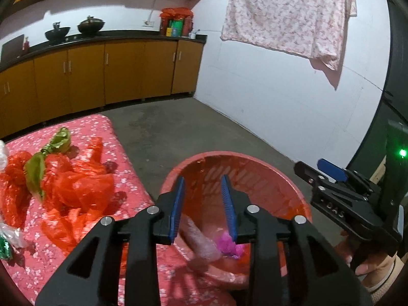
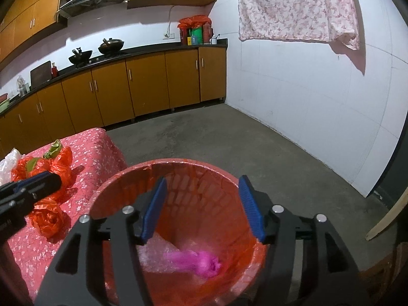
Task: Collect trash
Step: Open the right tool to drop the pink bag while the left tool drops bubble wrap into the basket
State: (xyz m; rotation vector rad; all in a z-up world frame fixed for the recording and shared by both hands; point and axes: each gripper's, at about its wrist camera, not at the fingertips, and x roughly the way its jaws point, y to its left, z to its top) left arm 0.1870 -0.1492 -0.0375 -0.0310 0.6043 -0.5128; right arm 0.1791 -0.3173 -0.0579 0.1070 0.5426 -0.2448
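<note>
A red trash basket (image 1: pixel 293 186) (image 2: pixel 122 178) lined with a red bag stands beside a table with a pink floral cloth (image 1: pixel 119 178) (image 2: pixel 97 153). Inside lie a pink plastic bag (image 2: pixel 204 261) (image 1: pixel 229 246) and clear bubble wrap (image 2: pixel 155 255) (image 1: pixel 201 239). My left gripper (image 1: pixel 204 191) is open and empty over the basket's near rim. My right gripper (image 2: pixel 201 196) is open and empty above the basket; it also shows in the left wrist view (image 1: pixel 313 168). On the table lie crumpled red plastic bags (image 1: pixel 76 186) (image 2: pixel 48 219), green wrappers (image 1: pixel 58 140) and clear plastic (image 2: pixel 7 163).
Yellow kitchen cabinets (image 2: pixel 142 84) with a dark counter, two woks (image 2: pixel 111 44) and packages run along the back wall. A floral sheet (image 2: pixel 298 7) hangs on the white wall. Bare concrete floor (image 2: pixel 229 137) lies beyond the basket. A wooden plank (image 2: pixel 385 219) leans at right.
</note>
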